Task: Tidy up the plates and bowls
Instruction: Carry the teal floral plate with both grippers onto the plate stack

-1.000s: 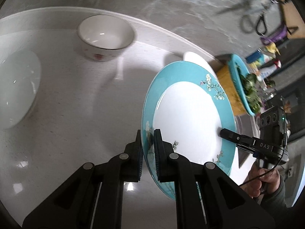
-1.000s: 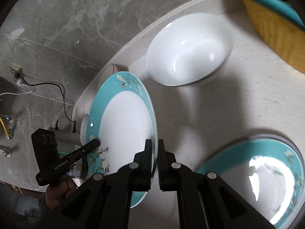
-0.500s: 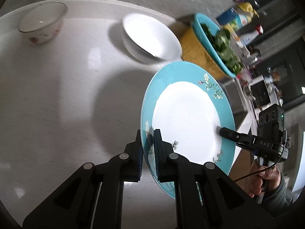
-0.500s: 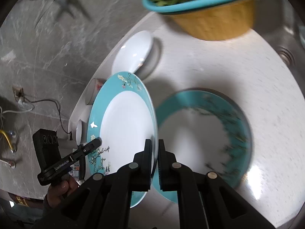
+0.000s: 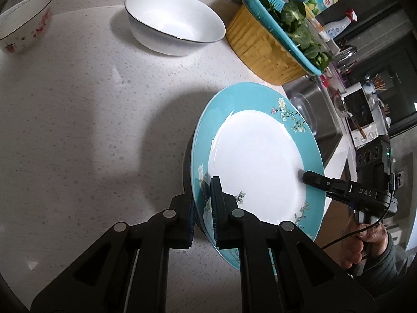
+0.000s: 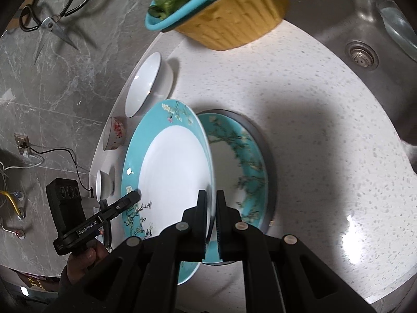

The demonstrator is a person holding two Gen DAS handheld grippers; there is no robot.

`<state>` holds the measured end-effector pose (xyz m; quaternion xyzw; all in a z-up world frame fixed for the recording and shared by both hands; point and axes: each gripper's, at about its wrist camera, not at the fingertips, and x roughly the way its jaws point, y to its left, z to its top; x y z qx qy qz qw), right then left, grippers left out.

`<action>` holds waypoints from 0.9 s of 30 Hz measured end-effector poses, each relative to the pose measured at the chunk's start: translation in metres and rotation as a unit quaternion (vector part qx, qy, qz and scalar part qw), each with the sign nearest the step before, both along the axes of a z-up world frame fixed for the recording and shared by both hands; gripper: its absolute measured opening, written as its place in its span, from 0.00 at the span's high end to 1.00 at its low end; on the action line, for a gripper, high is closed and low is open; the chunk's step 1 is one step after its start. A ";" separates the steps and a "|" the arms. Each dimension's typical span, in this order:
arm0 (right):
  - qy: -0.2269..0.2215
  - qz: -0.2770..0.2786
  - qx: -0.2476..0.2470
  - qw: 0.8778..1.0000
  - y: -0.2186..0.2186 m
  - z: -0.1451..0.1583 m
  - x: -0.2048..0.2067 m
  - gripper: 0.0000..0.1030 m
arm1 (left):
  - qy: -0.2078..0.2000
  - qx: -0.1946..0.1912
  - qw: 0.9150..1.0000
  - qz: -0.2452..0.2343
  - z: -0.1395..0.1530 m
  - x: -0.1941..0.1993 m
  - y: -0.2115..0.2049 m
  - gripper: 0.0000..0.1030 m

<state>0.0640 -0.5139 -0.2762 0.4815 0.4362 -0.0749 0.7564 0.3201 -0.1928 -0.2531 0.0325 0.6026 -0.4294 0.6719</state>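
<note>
The left hand-held gripper (image 5: 203, 203) pinches the near rim of a turquoise-rimmed plate (image 5: 258, 161), its jaws pressed on the floral border. The right hand-held gripper (image 6: 211, 204) pinches the opposite rim of the same plate (image 6: 172, 167), so the plate hangs tilted between the two, off the bench (image 5: 78, 120).

In the right wrist view, a second turquoise plate (image 6: 242, 156) lies flat on the bench just beyond the held one, at about 2 o'clock from it and partly hidden behind its edge.

In the left wrist view, a large white bowl (image 5: 174, 26) sits at 11 o'clock from the held plate, well apart from it, and a small bowl with red flowers (image 5: 23, 23) stands at the far left edge. A yellow basin (image 5: 263, 52) holding a turquoise strainer of greens (image 5: 294, 23) stands at 12 o'clock, beside the white bowl.

A steel sink (image 6: 346, 26) lies at the upper right of the right wrist view, and scissors (image 6: 52, 18) hang on the wall at upper left.
</note>
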 end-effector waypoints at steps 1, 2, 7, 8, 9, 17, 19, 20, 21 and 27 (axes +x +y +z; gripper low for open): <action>0.000 0.000 0.001 1.000 -0.001 -0.002 -0.002 0.92 | -0.001 0.002 1.000 -0.001 -0.001 0.000 -0.004 0.92; 0.000 0.001 0.002 1.000 -0.002 -0.003 -0.002 0.92 | -0.003 0.003 1.000 -0.001 -0.002 -0.001 -0.006 0.92; 0.000 0.003 0.004 1.000 -0.008 -0.007 -0.006 0.92 | -0.010 0.008 1.000 -0.001 -0.004 -0.004 -0.010 0.91; 0.001 0.004 0.003 1.000 -0.009 -0.007 -0.007 0.92 | -0.011 0.009 1.000 -0.001 -0.004 -0.005 -0.010 0.91; 0.002 0.006 0.000 1.000 -0.009 -0.008 -0.007 0.92 | -0.012 0.010 1.000 -0.001 -0.005 -0.006 -0.010 0.91; 0.021 0.025 -0.041 0.999 -0.002 -0.009 -0.003 0.92 | -0.017 0.020 1.000 0.002 -0.012 -0.010 -0.012 0.91; 0.024 0.027 -0.050 0.998 0.000 -0.009 -0.003 0.91 | -0.023 0.020 1.000 0.001 -0.013 -0.010 -0.013 0.91; 0.026 0.028 -0.054 0.998 0.001 -0.010 -0.002 0.91 | -0.025 0.020 0.999 0.000 -0.013 -0.011 -0.014 0.91; 0.029 0.030 -0.060 0.997 0.002 -0.010 -0.002 0.90 | -0.028 0.021 0.999 -0.003 -0.013 -0.011 -0.014 0.91; 0.042 0.051 -0.105 0.992 0.016 -0.007 0.006 0.89 | -0.039 0.040 0.998 0.007 -0.020 -0.008 -0.016 0.88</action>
